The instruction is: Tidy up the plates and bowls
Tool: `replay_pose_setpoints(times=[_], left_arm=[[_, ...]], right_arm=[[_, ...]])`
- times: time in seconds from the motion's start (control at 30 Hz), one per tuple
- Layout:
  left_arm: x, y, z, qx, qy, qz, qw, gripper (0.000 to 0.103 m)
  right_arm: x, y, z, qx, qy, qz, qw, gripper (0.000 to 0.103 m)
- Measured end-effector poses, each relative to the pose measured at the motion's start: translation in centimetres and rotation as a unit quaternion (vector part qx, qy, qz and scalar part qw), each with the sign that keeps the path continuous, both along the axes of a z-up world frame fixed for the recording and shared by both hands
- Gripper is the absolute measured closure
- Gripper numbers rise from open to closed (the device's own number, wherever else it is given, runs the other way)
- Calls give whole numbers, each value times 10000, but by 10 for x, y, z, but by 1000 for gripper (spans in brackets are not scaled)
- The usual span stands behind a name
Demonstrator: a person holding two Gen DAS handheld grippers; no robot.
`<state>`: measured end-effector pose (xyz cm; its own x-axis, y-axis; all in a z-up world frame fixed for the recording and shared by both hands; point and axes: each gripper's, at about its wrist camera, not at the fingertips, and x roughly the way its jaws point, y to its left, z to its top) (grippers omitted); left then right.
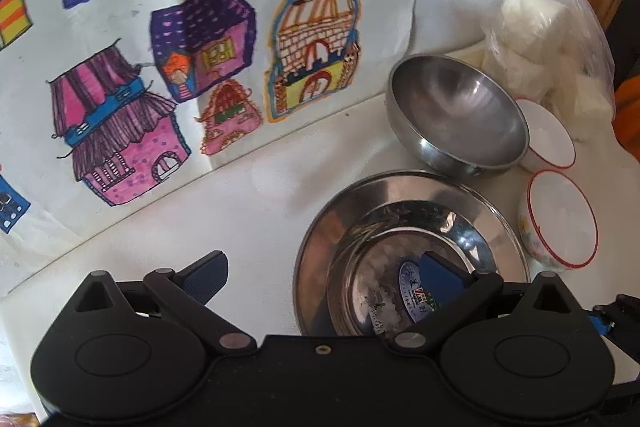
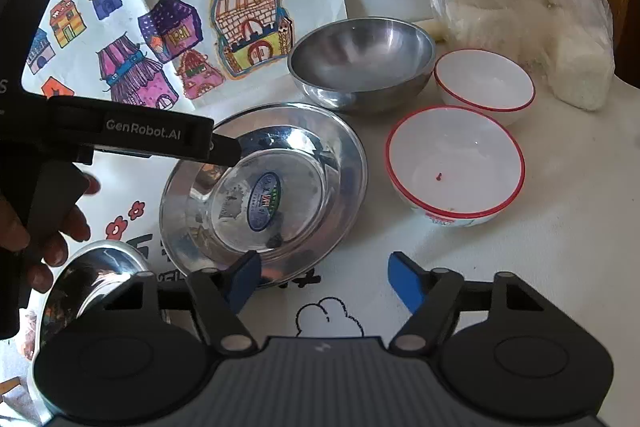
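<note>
The steel plate (image 2: 264, 187) lies mid-surface with the steel bowl (image 2: 362, 63) at its 1 o'clock; the left claw (image 1: 324, 277) hangs spread across its rim, seemingly ready to grip, while the right claw (image 2: 324, 283), spread, waits at 6 o'clock.

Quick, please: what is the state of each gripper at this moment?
Left gripper: open, holding nothing, one finger over the steel plate.
Right gripper: open, holding nothing.

On the desk (image 2: 520, 267), the steel plate (image 2: 344, 163) lies in front of the steel bowl (image 2: 360, 67). 2 rimmed bowls sit to the right, the near bowl (image 2: 456, 163) before the far bowl (image 2: 484, 83), the bag (image 2: 528, 11) behind.
</note>
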<state>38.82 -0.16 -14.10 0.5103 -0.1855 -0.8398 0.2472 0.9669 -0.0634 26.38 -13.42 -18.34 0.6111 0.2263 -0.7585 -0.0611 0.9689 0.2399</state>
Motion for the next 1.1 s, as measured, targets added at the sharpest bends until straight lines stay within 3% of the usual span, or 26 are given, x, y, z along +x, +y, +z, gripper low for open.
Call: replay_pose_setpoints(times=[0.2,0.3,0.37,0.47,0.77,1.1], left_arm=[[1,-3,-2,66,102,20,9999,25],[1,-2,-5,1,196,42,9998,43],[1,-1,-7,-68,286,56,9996,62],[0,2,-9,-35,345,209,9992,74],[-8,15,-6,-353,517,461,9970,79],[-23,24,10,-614,331,440,9966,80]], right_arm=[[4,-1,-1,269,52,-114,9996,55],[5,1,-2,337,64,-151,9993,62],[5,3,-3,375,66,-156,9992,65],[5,4,-3,404,77,-208,9989,68],[1,-1,-2,532,174,-308,9980,74],[-8,-4,7,507,144,-252,9983,75]])
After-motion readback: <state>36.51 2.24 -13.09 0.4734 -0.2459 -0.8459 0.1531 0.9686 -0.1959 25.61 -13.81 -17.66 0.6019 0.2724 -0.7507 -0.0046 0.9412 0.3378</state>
